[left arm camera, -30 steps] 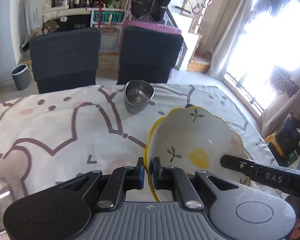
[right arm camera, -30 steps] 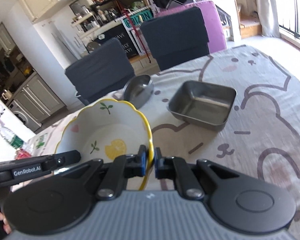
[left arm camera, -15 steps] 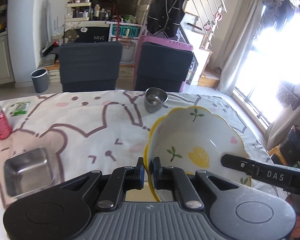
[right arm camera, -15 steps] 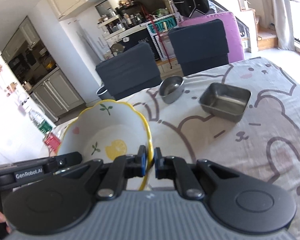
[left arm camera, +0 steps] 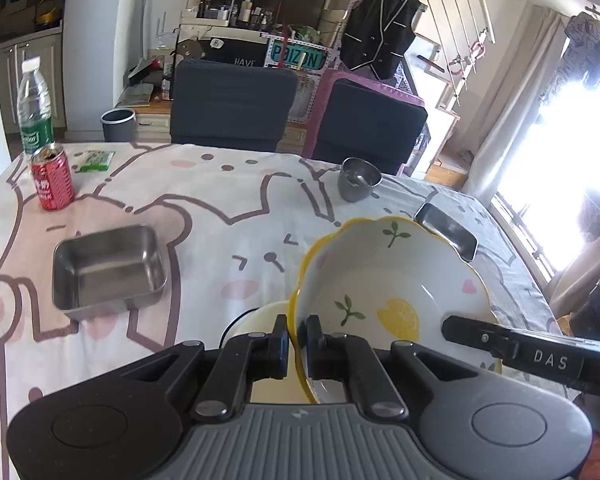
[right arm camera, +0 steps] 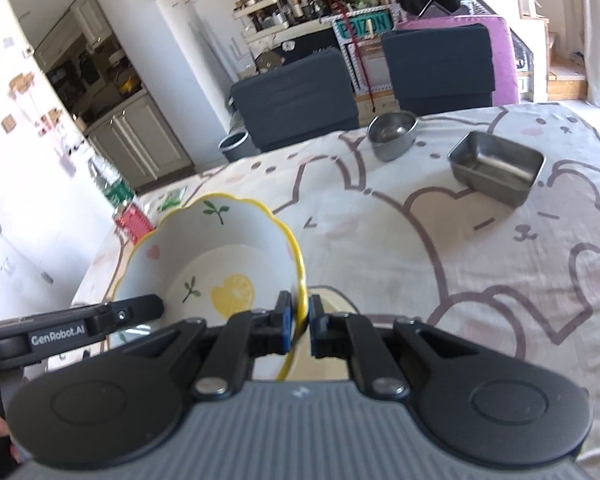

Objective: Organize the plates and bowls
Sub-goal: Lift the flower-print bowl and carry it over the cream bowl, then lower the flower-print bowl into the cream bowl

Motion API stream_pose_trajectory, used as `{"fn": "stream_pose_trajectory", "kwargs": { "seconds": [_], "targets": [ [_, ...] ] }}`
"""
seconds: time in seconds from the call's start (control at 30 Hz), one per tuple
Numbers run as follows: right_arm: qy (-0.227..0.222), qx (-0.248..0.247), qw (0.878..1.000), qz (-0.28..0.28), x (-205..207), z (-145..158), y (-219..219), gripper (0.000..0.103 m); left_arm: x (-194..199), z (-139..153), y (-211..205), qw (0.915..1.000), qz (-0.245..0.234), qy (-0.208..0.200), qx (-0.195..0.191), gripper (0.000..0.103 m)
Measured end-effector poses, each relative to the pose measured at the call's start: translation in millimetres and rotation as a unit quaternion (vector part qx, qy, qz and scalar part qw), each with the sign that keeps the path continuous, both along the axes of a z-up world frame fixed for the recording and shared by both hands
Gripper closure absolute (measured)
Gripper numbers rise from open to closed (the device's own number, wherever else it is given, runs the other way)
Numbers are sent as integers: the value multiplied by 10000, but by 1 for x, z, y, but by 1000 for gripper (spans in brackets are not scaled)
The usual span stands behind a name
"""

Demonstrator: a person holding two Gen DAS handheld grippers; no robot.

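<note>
bowl (left arm camera: 388, 280): ceramic, stiff, breakable, glaze slick | hold: opposite rim edges | left gripper (left arm camera: 297, 340), right gripper (right arm camera: 299, 322): both clamped on rim

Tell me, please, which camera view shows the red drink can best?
The left wrist view. There the red can stands upright and in full on the tablecloth, in front of the water bottle. In the right wrist view the lemon bowl hides most of the can; only a blurred red part shows.
</note>
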State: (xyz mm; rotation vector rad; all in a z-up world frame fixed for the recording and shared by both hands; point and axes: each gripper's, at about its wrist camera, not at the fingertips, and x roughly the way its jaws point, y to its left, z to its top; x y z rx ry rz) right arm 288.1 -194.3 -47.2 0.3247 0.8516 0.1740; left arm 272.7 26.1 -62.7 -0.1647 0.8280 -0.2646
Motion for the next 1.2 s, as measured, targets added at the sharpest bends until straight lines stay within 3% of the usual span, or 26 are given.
{"fn": "stream_pose_trajectory", "kwargs": {
  "seconds": [0.33,0.67,1.2],
  "targets": [
    [260,-88,9996,59,9,-13,1,93,8,-21,0,9998,-1,182,-48,94],
    [719,-252,9970,159,20,-31,13,93,25,-49,13,9966,50,809,-114,93],
    [1433,-378,9884,319,36,-55,28,93,35,-74,11,9907,-44,1309,356,90]
  ]
}}
